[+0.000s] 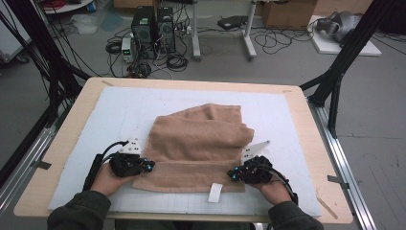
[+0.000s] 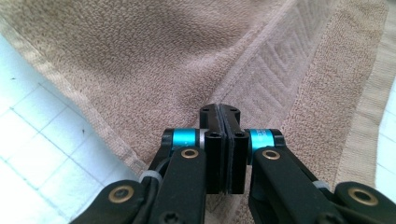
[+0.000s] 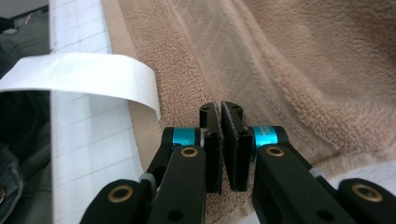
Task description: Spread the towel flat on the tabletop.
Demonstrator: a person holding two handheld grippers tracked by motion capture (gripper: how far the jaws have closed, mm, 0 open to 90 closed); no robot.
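The tan terry-cloth towel lies half-folded mid-worktop. At its near corners, left hand-held gripper and right hand-held gripper each pinch the hem closed; the next fold seemingly remains.

tabletop: light wood | white gridded mat: covers most of it | tan towel: on mat, near front edge

Looks like a lab or test room. Bare grey floor with two PC towers, tangled cables, cardboard boxes. Black aluminium frame around a bench with gridded white mat.
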